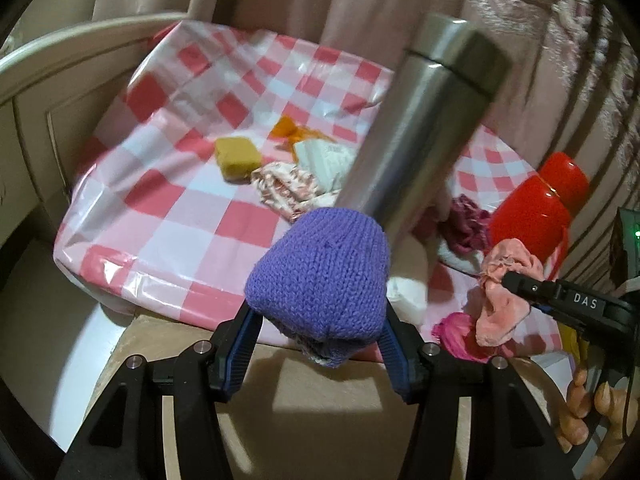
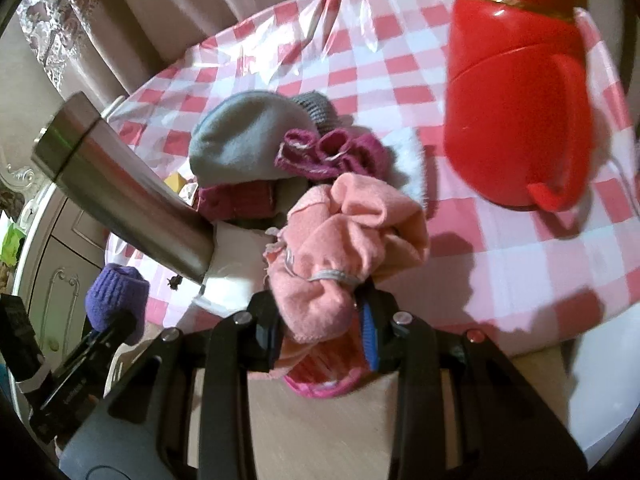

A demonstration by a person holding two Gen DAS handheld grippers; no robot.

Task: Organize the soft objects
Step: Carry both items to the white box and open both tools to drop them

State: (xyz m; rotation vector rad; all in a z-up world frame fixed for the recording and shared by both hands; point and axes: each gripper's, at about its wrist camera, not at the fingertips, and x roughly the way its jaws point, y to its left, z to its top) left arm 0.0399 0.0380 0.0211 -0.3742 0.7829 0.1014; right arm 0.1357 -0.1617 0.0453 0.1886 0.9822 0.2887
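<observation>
While "DAS" reads on the right gripper (image 1: 516, 282) body, it pinches the pink cloth (image 2: 340, 240) over the near table edge. Left gripper (image 1: 318, 332) clamps the purple knit hat (image 1: 324, 268). Steel flask (image 1: 416, 120) at 1 o'clock, red jug (image 2: 516, 96) beyond; checked tablecloth (image 1: 192, 208) bare at 10 o'clock.

We take the steel flask (image 1: 420, 120) as the landmark, as seen in the left wrist view. The knitted hat (image 1: 320, 276) sits in front of its base. The sponge block (image 1: 237, 158) and a patterned cloth (image 1: 286, 186) lie to its left on the tablecloth (image 1: 180, 208). The jug (image 1: 536, 208) stands to its right, with a crumpled cloth (image 1: 504, 292) in front of the jug.
</observation>
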